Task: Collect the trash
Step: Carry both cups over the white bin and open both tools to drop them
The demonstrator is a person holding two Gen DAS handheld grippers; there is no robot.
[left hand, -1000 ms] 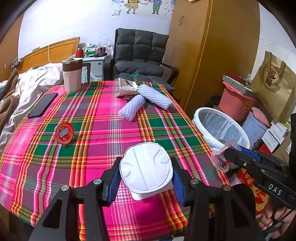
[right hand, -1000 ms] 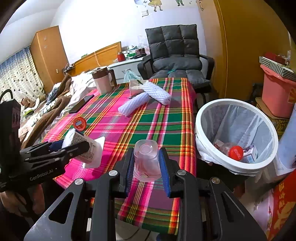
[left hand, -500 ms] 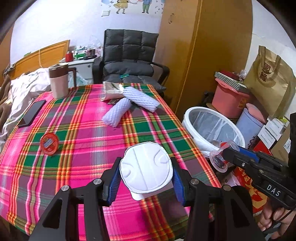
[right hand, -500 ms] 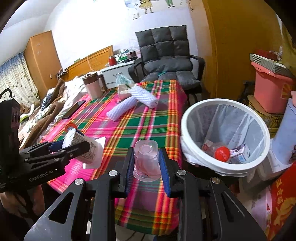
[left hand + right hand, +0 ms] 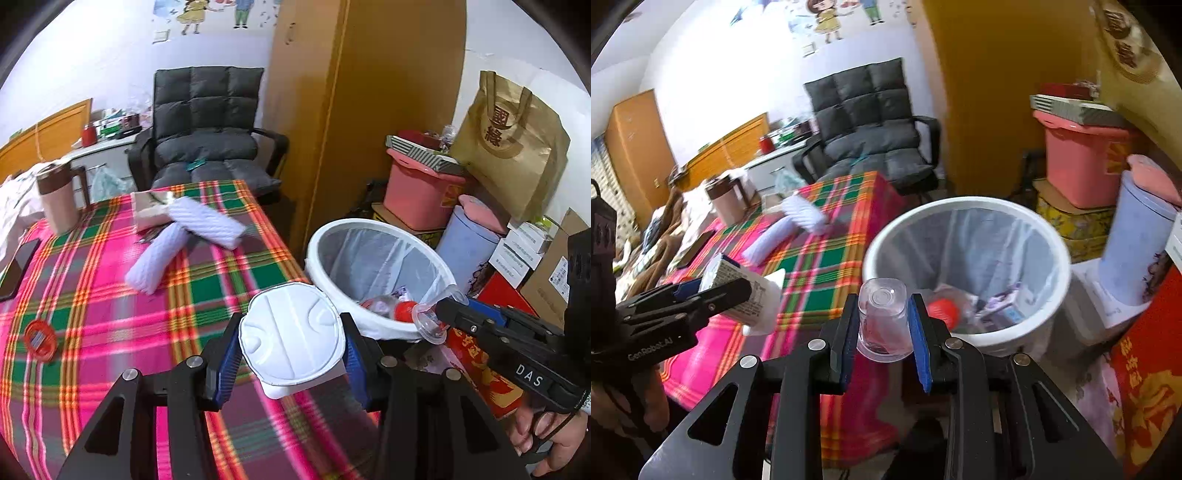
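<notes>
The right gripper (image 5: 882,325) clamps a clear plastic cup (image 5: 882,319) just short of the white bin (image 5: 964,273) rim; the left gripper (image 5: 290,360) pinches a white lidded tub (image 5: 291,338) beside that bin. Releasing early would likely drop either outside it.

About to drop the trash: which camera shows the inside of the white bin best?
The right wrist view: the white bin opens toward the camera, showing a red-capped bottle and small boxes. The left wrist view shows the white bin more side-on, its contents partly hidden.
</notes>
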